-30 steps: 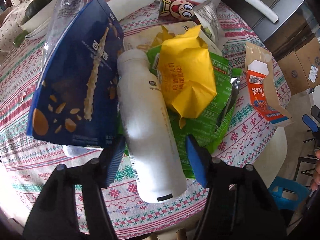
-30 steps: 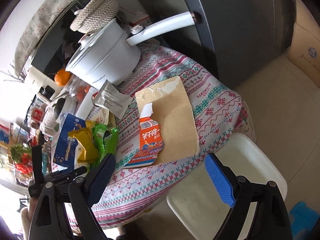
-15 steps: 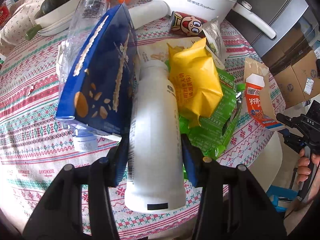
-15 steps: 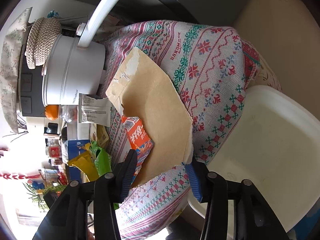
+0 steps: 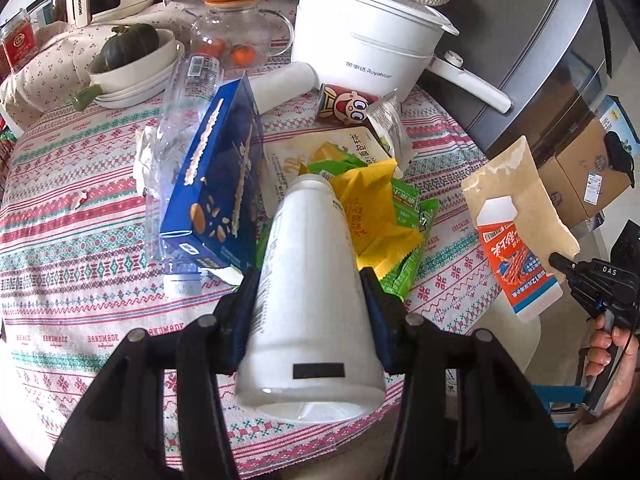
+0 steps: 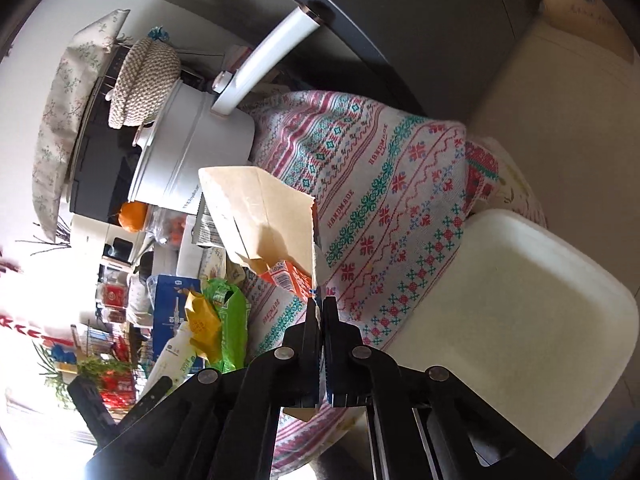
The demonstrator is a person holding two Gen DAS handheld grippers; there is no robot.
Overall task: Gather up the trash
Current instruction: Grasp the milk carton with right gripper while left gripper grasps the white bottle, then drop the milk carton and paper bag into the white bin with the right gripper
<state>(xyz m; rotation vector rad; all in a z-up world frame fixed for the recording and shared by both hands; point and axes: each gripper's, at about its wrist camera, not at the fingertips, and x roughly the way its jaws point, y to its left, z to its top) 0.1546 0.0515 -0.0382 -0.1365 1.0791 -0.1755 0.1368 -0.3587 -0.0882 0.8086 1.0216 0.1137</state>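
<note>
On the patterned tablecloth (image 5: 80, 240), at the left, a clear plastic bottle (image 5: 176, 128) lies on its side with a blue snack box (image 5: 220, 184) resting against it. Just right of the box, the left gripper (image 5: 308, 292) is clamped on a white bottle (image 5: 308, 280), its blue pads pressing both flanks; the bottle is tilted, base toward the camera, raised above a yellow wrapper (image 5: 372, 208) and a green wrapper (image 5: 404, 220). Behind them stand a cartoon can (image 5: 344, 106) and a white electric pot (image 5: 368, 40). At the table's right edge, the right gripper (image 6: 320, 312) has just closed, its jaws pinching the lower edge of a torn brown-and-orange carton (image 6: 264, 220), which stands lifted off the cloth beside a white chair seat (image 6: 500, 320)
</note>
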